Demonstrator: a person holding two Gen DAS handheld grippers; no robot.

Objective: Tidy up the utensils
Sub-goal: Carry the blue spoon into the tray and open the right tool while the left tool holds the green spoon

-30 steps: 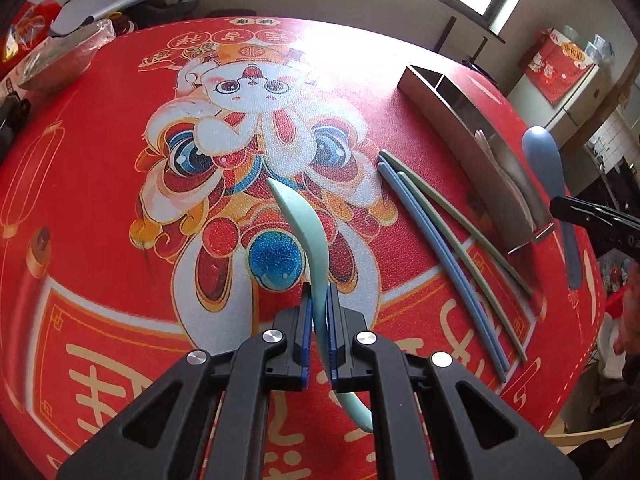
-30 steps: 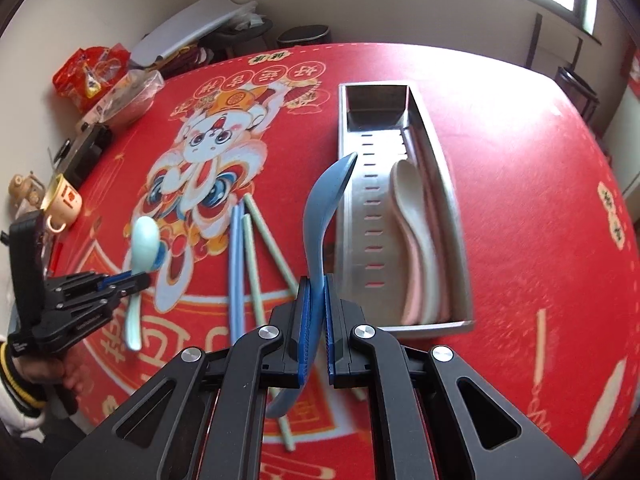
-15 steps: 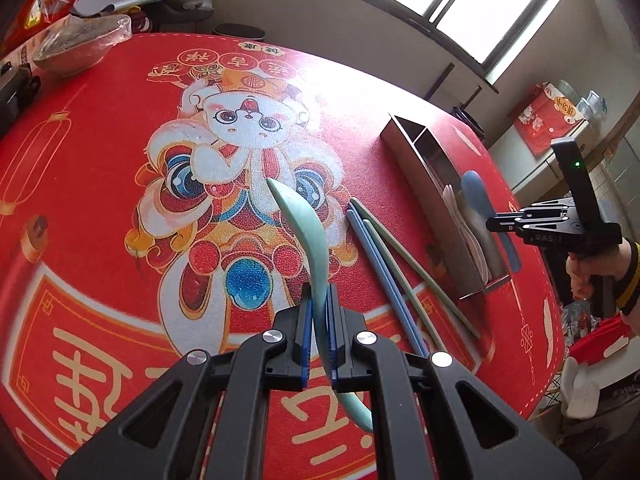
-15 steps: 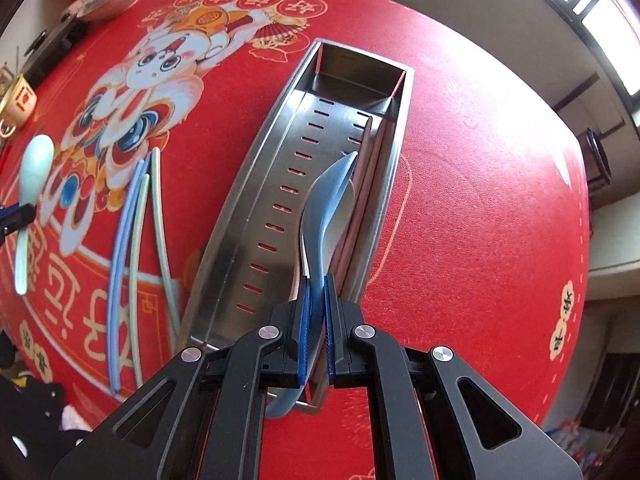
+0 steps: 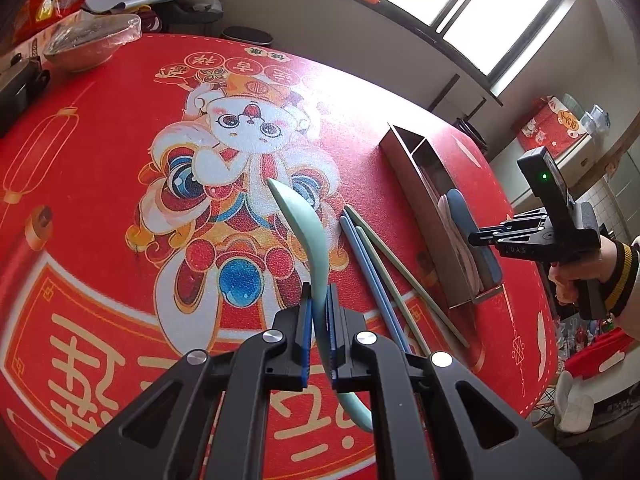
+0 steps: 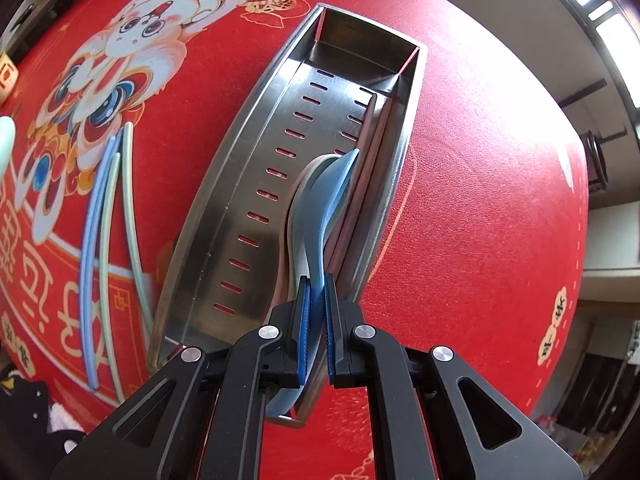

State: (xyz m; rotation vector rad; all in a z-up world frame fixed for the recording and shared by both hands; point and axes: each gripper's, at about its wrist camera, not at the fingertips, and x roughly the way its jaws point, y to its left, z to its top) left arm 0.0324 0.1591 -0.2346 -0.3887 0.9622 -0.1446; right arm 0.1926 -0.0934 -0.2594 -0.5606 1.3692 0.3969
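Utensils, one lot, catalogued against the steel tray (image 6: 224, 208).

Left of the tray: three chopsticks (image 6: 108, 216), blue and pale green, loose on the red tablecloth (image 6: 480, 184), lying near its long wall. We hold the mint spoon (image 5: 308, 240) clear above the cloth, also left of the tray, the left gripper (image 5: 319, 336) clenched on its handle.

In the tray: a pale spoon (image 6: 304, 176) and pinkish chopsticks (image 6: 370, 152) along the right wall. We have the blue spoon (image 6: 328, 200) low over the pale one, the right gripper (image 6: 315, 328) clamped on its handle.

Step in hand, as we judge it: laying the blue spoon down. We should nest bowl over bowl, handle parallel to the tray's walls, and let go only once it rests.

Views: the right wrist alone shows the tray's slotted floor and contents; the left wrist alone shows the hand (image 5: 576, 272) carrying the right gripper at the tray's near end.
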